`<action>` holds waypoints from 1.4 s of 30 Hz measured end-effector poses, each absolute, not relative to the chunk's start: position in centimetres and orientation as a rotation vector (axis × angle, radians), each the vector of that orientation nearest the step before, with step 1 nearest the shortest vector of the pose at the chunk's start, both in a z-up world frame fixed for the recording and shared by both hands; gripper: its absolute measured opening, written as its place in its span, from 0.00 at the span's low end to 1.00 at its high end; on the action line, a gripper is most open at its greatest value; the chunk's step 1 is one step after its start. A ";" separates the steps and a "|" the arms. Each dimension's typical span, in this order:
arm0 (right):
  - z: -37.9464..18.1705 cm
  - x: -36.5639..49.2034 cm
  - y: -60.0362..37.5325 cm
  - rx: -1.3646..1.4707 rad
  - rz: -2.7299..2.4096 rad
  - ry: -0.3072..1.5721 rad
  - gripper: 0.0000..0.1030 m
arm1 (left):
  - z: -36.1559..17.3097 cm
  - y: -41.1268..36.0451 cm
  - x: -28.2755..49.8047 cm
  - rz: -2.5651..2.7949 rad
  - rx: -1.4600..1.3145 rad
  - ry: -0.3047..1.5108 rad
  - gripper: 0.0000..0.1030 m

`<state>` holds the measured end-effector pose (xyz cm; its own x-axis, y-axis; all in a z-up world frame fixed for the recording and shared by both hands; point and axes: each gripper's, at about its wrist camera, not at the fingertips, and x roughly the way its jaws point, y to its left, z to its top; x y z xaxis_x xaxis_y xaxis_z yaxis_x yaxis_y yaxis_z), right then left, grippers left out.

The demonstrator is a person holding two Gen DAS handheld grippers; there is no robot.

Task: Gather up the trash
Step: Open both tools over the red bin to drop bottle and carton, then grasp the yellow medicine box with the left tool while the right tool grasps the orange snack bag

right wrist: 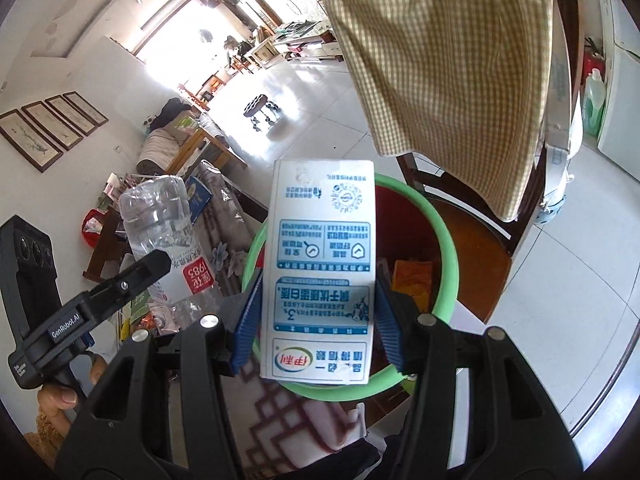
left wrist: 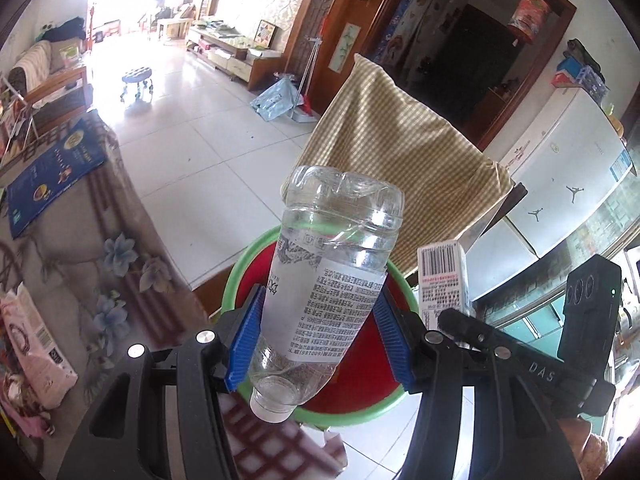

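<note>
**Holding a bottle and a carton over the red bin**

Gripping a clear plastic water bottle point(left wrist: 320, 280), the left gripper point(left wrist: 318, 334) has its blue ribbed pads point(left wrist: 244, 344) pressed against the bottle's white printed label from both sides. The bottle is crinkled and see-through. It is held upside down, its white cap end nearest the camera and its lobed base pointing away. It hangs above the round bin point(left wrist: 356, 364), which has a glossy red inside and a light green rim. To the left lies a tablecloth point(left wrist: 72, 264) printed with pale blue flowers, with a blue booklet point(left wrist: 52, 168) lying flat on it.

Further right, the right gripper point(right wrist: 318, 322) clamps a white milk carton point(right wrist: 322, 276), a flat-sided rectangular box with blue printed panels and a red and green logo, its text upside down in this view. The ribbed blue pads point(right wrist: 386, 320) touch the carton's two narrow sides about midway along its length, so the jaws stand about as far apart as the carton is wide. The carton is also held over the bin point(right wrist: 446, 240); inside, an orange wrapper point(right wrist: 412, 280) lies on the bottom. Behind the bin stands a dark wooden chair point(right wrist: 472, 236), its back draped with a yellow gingham cloth point(right wrist: 448, 68). The floor is glossy pale tile point(right wrist: 320, 120).
</note>
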<state>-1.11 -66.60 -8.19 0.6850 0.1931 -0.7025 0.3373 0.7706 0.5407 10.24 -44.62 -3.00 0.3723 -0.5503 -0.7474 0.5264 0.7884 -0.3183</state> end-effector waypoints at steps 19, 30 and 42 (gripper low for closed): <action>-7.7 2.7 -60.3 0.675 0.039 0.865 0.61 | -6.0 -26.7 11.6 -0.222 -0.182 0.990 0.69; -8.2 7.1 -50.2 0.576 0.213 0.966 0.61 | -11.8 -4.7 10.3 0.358 -0.323 1.055 0.69; -8.1 6.6 -42.5 0.544 0.190 1.010 0.61 | -18.5 1.8 14.2 0.342 -0.339 1.219 0.69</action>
